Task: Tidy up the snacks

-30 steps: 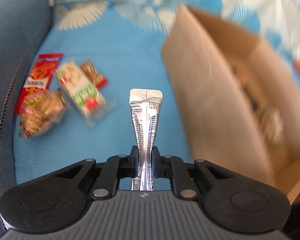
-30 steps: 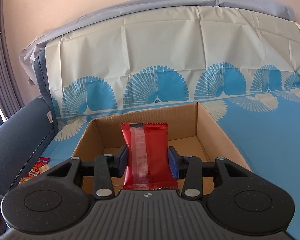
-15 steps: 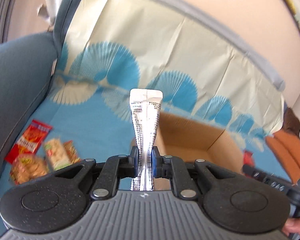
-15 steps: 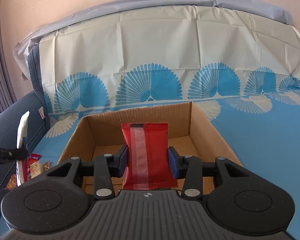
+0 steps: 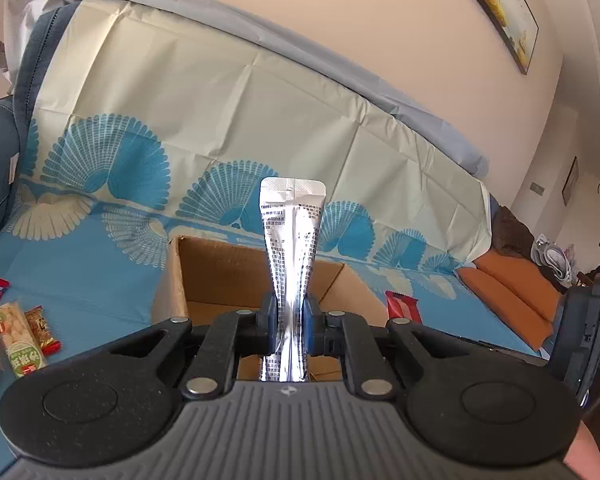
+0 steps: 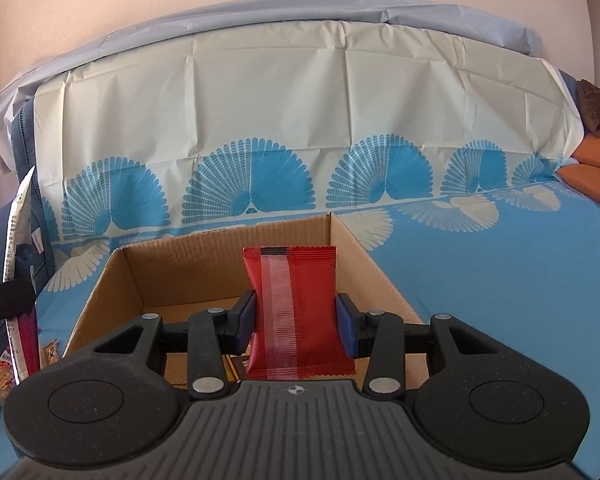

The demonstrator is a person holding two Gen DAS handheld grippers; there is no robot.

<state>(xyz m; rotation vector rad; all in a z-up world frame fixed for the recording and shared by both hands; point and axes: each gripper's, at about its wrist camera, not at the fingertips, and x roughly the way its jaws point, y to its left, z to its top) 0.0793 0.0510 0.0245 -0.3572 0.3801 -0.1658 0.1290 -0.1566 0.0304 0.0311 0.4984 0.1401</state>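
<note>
My left gripper (image 5: pixel 290 326) is shut on a tall silver foil snack pouch (image 5: pixel 292 236), held upright above the near edge of an open cardboard box (image 5: pixel 220 276). My right gripper (image 6: pixel 296 322) is shut on a red snack packet (image 6: pixel 294 300), hovering over the same box (image 6: pixel 160 276). The right gripper's red packet (image 5: pixel 400 305) also shows at the right of the left wrist view, past the box. At the far left of the right wrist view, the silver pouch (image 6: pixel 18 232) stands upright. Most of the box floor is hidden by the grippers.
Several loose snack packets (image 5: pixel 18 336) lie on the blue patterned cloth (image 5: pixel 80 276) to the left of the box. A cloth-draped sofa back (image 6: pixel 300 92) rises behind the box. An orange cushion (image 5: pixel 512 296) lies at the right.
The left gripper rose and tilted up with the silver pouch, swinging from the loose snacks toward the box. The right gripper stayed over the box with the red packet.
</note>
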